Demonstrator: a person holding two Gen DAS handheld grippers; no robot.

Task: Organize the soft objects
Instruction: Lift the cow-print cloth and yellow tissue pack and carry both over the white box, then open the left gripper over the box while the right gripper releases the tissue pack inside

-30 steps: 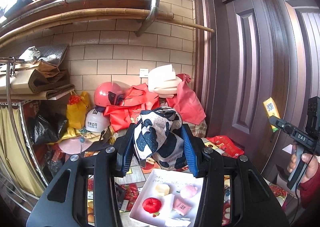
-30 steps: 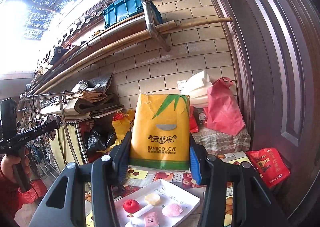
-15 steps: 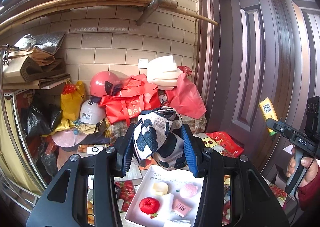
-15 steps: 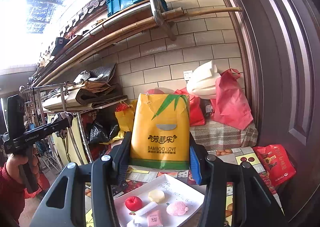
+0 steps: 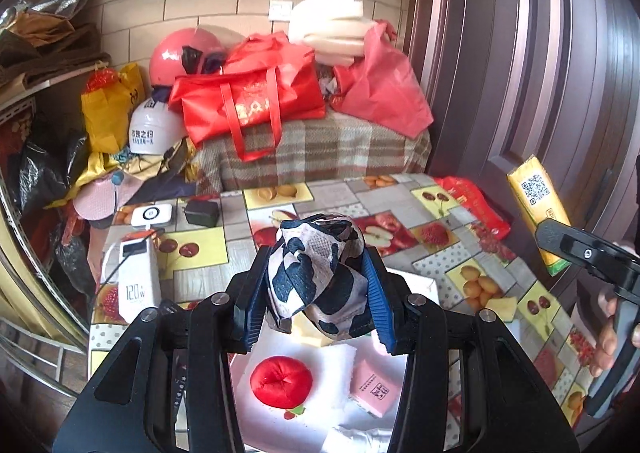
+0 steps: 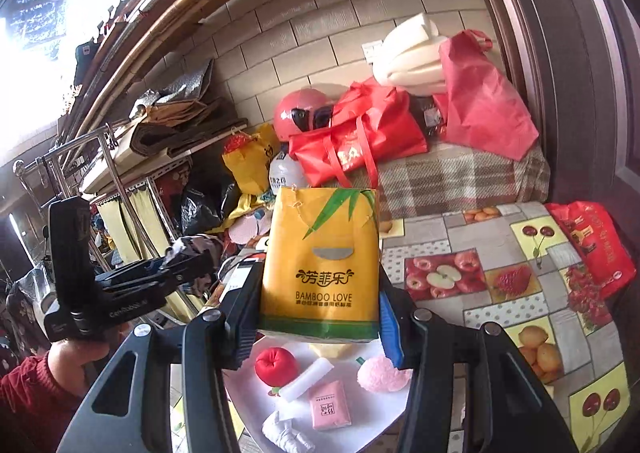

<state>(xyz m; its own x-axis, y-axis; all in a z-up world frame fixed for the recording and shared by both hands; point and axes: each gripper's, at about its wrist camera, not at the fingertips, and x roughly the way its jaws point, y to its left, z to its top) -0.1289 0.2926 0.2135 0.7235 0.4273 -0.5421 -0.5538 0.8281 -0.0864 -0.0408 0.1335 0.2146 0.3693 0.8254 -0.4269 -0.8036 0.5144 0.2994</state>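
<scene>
Right tool grips "BAMBOO LOVE" pack.

Between the left jaws, soft matt cloth in a black-and-white cow print, finely textured; between the right jaws, a glossy yellow plastic tissue pack. Below both jaws, a smooth white tray holding a shiny red satin cushion and a fuzzy pink puff. Beyond the jaws, a slick, glossy fruit-print covering on the desk.

The left hand-held gripper clamps a cow-print cloth, apparently above the white tray.
</scene>
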